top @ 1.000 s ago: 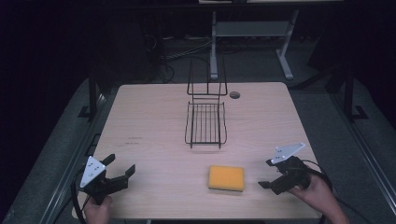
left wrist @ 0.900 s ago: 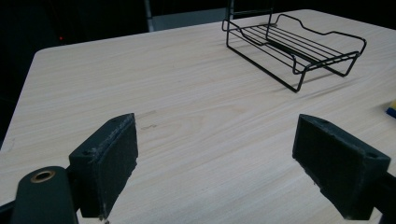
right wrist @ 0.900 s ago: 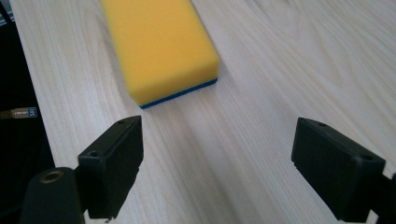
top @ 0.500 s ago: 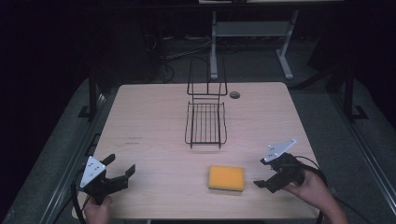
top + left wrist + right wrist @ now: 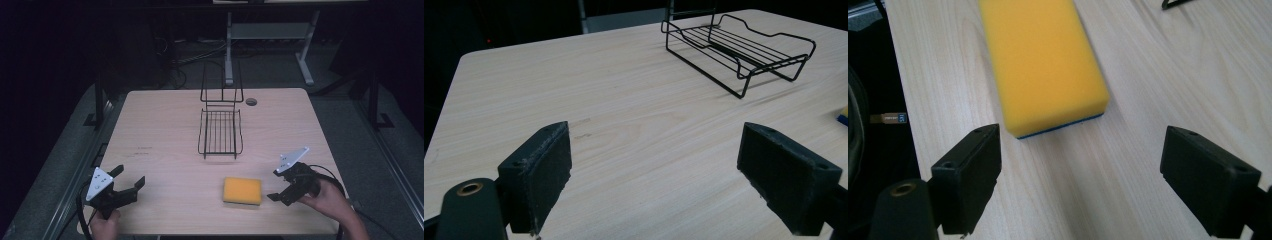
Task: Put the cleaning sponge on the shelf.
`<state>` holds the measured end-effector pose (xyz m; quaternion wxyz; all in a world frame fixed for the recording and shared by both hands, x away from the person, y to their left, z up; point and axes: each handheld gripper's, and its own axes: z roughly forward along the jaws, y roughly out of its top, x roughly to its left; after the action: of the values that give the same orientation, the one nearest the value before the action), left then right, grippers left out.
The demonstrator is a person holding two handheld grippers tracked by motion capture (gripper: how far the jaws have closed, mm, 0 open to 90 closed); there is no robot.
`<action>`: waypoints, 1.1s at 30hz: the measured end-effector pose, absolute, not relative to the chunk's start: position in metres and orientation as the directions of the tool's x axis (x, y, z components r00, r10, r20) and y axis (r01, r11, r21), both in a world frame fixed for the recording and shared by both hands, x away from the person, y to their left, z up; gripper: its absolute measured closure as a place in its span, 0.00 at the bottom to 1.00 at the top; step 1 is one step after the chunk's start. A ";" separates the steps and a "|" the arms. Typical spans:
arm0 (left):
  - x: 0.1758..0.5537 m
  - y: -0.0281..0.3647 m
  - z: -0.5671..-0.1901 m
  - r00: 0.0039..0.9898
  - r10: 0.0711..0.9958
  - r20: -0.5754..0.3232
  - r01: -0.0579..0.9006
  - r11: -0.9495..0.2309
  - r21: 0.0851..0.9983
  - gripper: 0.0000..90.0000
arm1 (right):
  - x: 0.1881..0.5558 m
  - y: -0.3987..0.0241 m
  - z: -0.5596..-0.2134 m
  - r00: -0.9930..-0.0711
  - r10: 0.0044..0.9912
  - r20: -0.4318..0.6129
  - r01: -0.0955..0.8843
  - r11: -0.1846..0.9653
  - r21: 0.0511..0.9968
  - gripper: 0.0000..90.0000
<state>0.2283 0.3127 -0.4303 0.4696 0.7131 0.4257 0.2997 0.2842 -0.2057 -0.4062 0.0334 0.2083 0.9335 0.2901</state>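
A yellow sponge with a thin blue underside lies flat on the wooden table, near its front edge. My right gripper is just right of it, jaws wide open and facing it; in the right gripper view the sponge lies a short way ahead of the jaws, with nothing between them. My left gripper rests open at the front left corner, far from the sponge. A black wire rack stands mid-table, also seen as the rack from the left gripper view.
A tall wire back rises from the rack's far end. A round cable hole sits near the table's far edge. A metal stand stands on the dark floor behind the table. Bare wood stretches between my two grippers.
My right gripper has moved left and slightly nearer the front edge, closing in on the sponge. The left gripper and the sponge have stayed put.
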 end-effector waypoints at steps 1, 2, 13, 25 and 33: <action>0.228 0.313 -0.430 0.459 0.888 0.028 0.326 -0.197 0.925 0.15 | 0.285 -0.205 -0.406 -0.912 0.407 0.057 0.368 0.748 0.553 0.18; 0.228 0.313 -0.430 0.459 0.888 0.027 0.324 -0.196 0.925 0.15 | 0.285 -0.204 -0.406 -0.914 0.402 0.057 0.364 0.748 0.555 0.18; 0.228 0.313 -0.430 0.459 0.888 0.025 0.325 -0.194 0.926 0.15 | 0.290 -0.194 -0.404 -0.925 0.376 0.064 0.349 0.766 0.540 0.18; 0.228 0.313 -0.430 0.461 0.887 0.027 0.323 -0.196 0.926 0.15 | 0.295 -0.184 -0.405 -0.935 0.347 0.070 0.330 0.781 0.531 0.18; 0.228 0.313 -0.430 0.461 0.887 0.026 0.324 -0.195 0.926 0.15 | 0.297 -0.177 -0.405 -0.942 0.329 0.073 0.316 0.790 0.526 0.18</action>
<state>0.2284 0.3131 -0.4301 0.4711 0.7130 0.4246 0.2990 0.2966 -0.1773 -0.4047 0.0112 0.1704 0.9459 0.2760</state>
